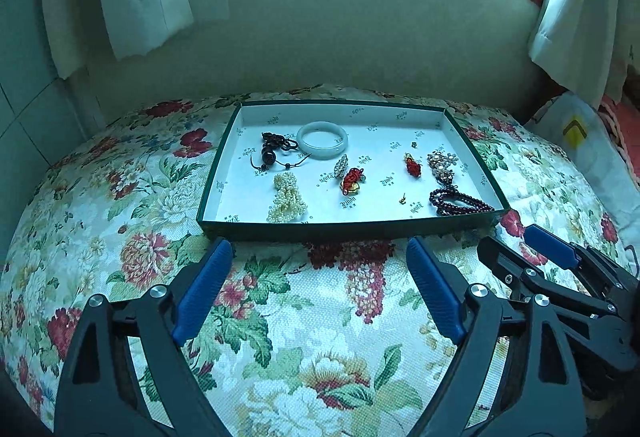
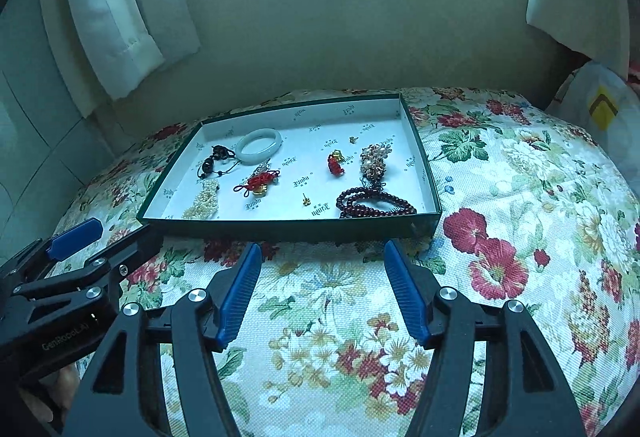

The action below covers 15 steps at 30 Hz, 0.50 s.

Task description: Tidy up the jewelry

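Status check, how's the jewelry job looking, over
Left gripper and right gripper open, empty, short of the tray. Bangle, pearls, beads loose inside. Nothing blocking.

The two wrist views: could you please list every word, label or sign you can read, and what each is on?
"GenRoboLAI", roughly; the end letters are blurred: on the black body of the left gripper.
Repeated dark logo words on the white lining of the tray: upside down and too small to read.
Yellow and dark chevron sign on the white bag: no readable words.
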### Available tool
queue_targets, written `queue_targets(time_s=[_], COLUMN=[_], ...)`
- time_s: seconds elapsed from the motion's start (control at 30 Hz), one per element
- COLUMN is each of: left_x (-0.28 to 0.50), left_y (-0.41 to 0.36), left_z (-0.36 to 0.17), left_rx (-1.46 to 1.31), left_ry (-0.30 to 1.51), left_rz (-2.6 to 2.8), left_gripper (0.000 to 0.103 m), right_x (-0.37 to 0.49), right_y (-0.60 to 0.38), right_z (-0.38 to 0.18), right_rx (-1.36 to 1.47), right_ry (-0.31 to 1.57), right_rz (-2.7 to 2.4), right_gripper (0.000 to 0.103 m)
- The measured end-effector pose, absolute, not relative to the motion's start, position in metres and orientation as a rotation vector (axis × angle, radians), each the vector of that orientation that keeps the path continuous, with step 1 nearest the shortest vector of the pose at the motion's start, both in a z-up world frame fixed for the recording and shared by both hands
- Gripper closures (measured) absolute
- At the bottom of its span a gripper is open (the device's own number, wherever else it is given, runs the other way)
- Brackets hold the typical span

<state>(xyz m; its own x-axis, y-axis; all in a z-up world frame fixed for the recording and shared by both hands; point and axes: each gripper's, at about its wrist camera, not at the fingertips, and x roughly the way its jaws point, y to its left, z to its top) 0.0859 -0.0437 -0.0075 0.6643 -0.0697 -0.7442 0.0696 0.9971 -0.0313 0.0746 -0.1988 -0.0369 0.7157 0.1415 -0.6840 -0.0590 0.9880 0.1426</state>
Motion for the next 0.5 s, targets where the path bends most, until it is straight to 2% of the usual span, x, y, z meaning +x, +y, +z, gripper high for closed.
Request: queue_targets(time_s=[0.5], left_x=[0.025], left_y=[-0.036], left_z=[0.032], left_rx=[-0.007], left_ry=[0.769], left_rz=[-0.045], left_gripper=[0.012], right_x=[0.013], right_y=[-0.189], right_z=[0.000], right_rx=[0.056], right_ry=[0.679], right_rz=[0.093], right_gripper=[0.039])
